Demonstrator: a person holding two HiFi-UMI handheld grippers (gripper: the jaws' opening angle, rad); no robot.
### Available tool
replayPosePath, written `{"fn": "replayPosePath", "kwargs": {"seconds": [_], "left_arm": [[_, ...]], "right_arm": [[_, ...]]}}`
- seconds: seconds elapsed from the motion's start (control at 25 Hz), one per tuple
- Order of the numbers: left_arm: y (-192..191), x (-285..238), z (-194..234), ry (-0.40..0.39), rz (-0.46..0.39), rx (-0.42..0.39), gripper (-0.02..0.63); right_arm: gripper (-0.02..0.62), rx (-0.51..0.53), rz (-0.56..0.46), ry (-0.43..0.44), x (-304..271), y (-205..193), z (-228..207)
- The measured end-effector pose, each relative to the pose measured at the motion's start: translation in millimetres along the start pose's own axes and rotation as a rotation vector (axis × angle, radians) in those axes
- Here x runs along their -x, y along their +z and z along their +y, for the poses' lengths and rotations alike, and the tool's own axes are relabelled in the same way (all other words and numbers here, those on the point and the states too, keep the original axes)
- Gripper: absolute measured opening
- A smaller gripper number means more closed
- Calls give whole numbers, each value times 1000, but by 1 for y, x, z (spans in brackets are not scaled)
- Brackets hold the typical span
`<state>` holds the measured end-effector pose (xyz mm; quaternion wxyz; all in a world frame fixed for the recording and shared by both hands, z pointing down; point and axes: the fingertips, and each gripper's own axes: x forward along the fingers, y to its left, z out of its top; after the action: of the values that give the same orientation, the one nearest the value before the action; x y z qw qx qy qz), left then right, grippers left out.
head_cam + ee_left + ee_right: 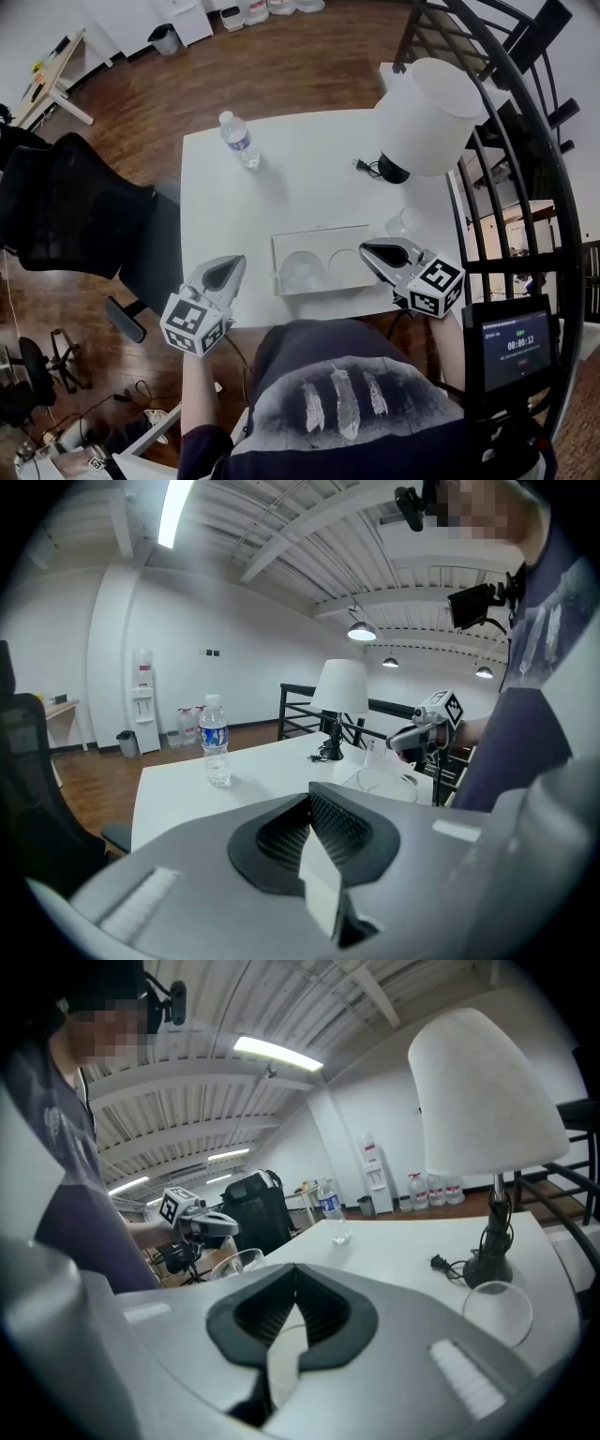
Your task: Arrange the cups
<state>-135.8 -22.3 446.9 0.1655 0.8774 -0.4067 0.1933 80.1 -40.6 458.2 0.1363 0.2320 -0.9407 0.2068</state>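
Head view: left gripper (232, 267), right gripper (373, 251) being held clenched, empty; clear glass cup (405, 223) right of white two-hollow tray (319, 234) probably being fetched next.

2 clear glass cups, both see-through w/ rounded bowls.

Cup 1 (302, 272): sits in left round slot of white tray (319, 240), lower centre of head view, near desk (291, 187) front edge. Seems upright, rim up; in right gripper view this cup (234, 1262) shows at centre left w/ open mouth on top.

Cup 2 (403, 223): stands on bare desk, outside tray, just past its upper right corner, right of centre in head view. Just below lamp (427, 117) base there. In right gripper view cup 2 (497, 1312) is lower right, just beside lamp foot. Can't tell which way up.
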Motion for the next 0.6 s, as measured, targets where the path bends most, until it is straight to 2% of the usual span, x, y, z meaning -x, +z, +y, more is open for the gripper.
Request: {"fn": "replayPosePath", "kwargs": {"seconds": [0.12,0.24,0.28,0.36,0.52,0.6], "left_arm": [[-2,-3,-1,-9,5,1,15],[-3,-6,0,-11,12,2,15],[-5,-7,0,-11,16,3,15],[-8,-8,0,-11,23,4,15],[-13,-11,-2,-15,39,2,15],[-14,-11,-3,-17,44,0,15]], "right_arm": [[19,27,-7,-8,4,5,-1],[123,63,-1,-62,12,7,-11],[196,71,-5,-93,17,9,-18],[281,75,-26,-165,32,11,-35],[301,54,-33,-312,71,4,-75],[370,52,-6,-395,89,-5,-95]]}}
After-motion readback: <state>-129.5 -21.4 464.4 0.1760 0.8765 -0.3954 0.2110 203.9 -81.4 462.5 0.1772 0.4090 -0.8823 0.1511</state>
